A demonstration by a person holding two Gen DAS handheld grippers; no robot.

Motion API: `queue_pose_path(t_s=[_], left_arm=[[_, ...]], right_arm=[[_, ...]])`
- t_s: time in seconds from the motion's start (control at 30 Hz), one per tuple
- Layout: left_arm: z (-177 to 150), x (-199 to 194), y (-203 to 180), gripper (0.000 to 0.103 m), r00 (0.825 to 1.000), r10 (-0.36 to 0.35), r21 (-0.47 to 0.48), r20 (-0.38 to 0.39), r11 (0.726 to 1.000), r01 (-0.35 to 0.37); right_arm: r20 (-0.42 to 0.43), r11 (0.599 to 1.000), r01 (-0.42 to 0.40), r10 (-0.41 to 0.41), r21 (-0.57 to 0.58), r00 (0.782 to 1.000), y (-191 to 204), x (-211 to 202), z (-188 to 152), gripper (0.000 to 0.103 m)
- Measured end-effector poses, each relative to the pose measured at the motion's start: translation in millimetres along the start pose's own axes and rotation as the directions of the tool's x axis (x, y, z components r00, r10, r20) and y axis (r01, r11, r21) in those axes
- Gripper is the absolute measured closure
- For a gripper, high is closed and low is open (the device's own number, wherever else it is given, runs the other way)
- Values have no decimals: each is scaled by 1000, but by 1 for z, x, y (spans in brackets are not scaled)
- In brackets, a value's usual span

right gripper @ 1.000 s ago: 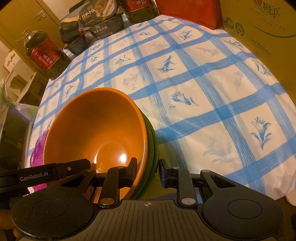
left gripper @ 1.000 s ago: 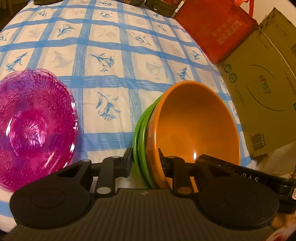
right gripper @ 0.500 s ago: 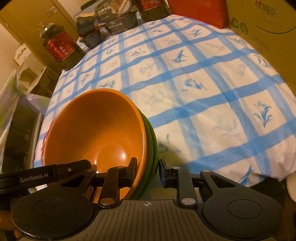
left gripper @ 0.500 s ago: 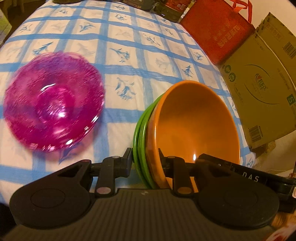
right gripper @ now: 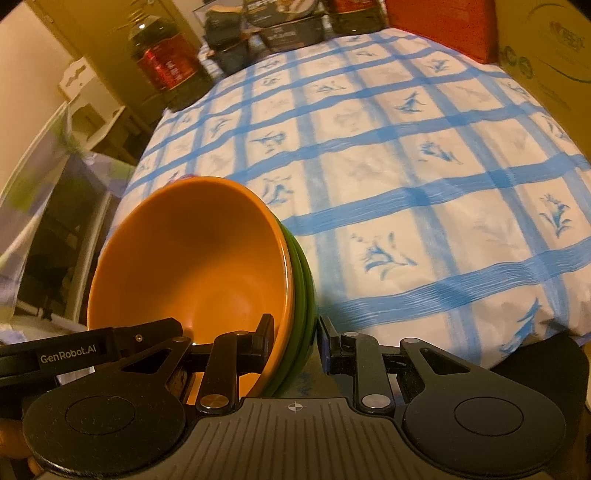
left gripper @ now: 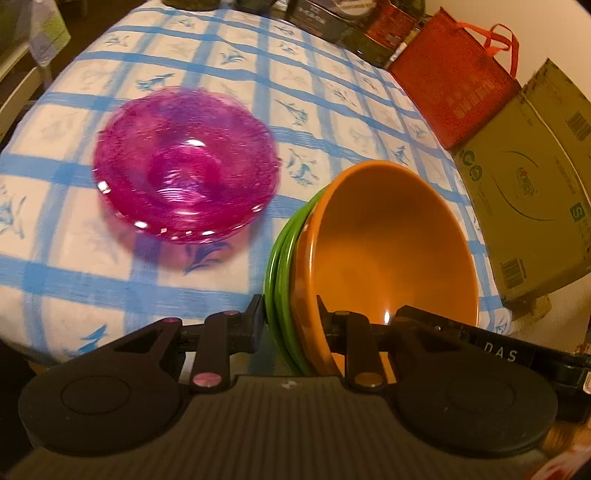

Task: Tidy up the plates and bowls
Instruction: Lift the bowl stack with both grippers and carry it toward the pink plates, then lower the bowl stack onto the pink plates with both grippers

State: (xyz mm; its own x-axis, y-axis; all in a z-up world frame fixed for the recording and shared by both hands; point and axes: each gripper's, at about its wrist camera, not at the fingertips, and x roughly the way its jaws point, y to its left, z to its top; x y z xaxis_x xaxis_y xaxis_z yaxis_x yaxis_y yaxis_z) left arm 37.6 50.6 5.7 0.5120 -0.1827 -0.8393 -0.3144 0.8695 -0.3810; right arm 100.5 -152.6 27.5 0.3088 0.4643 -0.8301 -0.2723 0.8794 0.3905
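An orange bowl point(left gripper: 391, 251) sits nested in green bowls point(left gripper: 282, 254). My left gripper point(left gripper: 291, 319) is shut on the left rim of this stack, one finger inside the orange bowl and one outside the green. My right gripper point(right gripper: 295, 330) is shut on the opposite rim of the orange bowl point(right gripper: 192, 266) and green bowls point(right gripper: 304, 291). The stack hangs in the air off the near edge of the table. A stack of magenta glass plates point(left gripper: 184, 166) lies on the blue checked tablecloth point(left gripper: 229, 70), to the left and beyond.
A cardboard box point(left gripper: 528, 192) and a red bag point(left gripper: 454, 81) stand along the table's right side. Dark packages point(right gripper: 284, 26) and a large bottle point(right gripper: 162, 62) sit at the far edge. A chair point(right gripper: 85, 103) stands left of the table.
Both grippers have lifted the bowl stack up and back toward the table's near edge. The magenta plates now appear farther away and more to the centre of the left wrist view.
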Motion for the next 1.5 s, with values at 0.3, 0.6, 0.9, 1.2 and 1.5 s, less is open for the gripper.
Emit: queue_pose_path(t_s=[0.3,0.6,0.9,1.2,1.5], left_arm=[[-9,-24,21,81,999,17,-47,29,999,-16],[-11,-42,31,81,998,17,-71,61,997,-13],[-1,-53,36,81,996,30,-74,83,997,-24],[20,-55,38,81,995,30,-77,100,997,-22],[46,-53,50,81,993,39,-99,115,995,-27]], right_arm=[[-10,999,-30,30,-45,1000,24,2,-8,78],[-4,996,-40,40,-79,999,43,-3,-8,78],[0,993,-56,57,-100,998,56,0,1,78],[13,992,-62,64,-113,998,64,2,19,78],[7,988,-67,69,-136,998,82,18,44,78]])
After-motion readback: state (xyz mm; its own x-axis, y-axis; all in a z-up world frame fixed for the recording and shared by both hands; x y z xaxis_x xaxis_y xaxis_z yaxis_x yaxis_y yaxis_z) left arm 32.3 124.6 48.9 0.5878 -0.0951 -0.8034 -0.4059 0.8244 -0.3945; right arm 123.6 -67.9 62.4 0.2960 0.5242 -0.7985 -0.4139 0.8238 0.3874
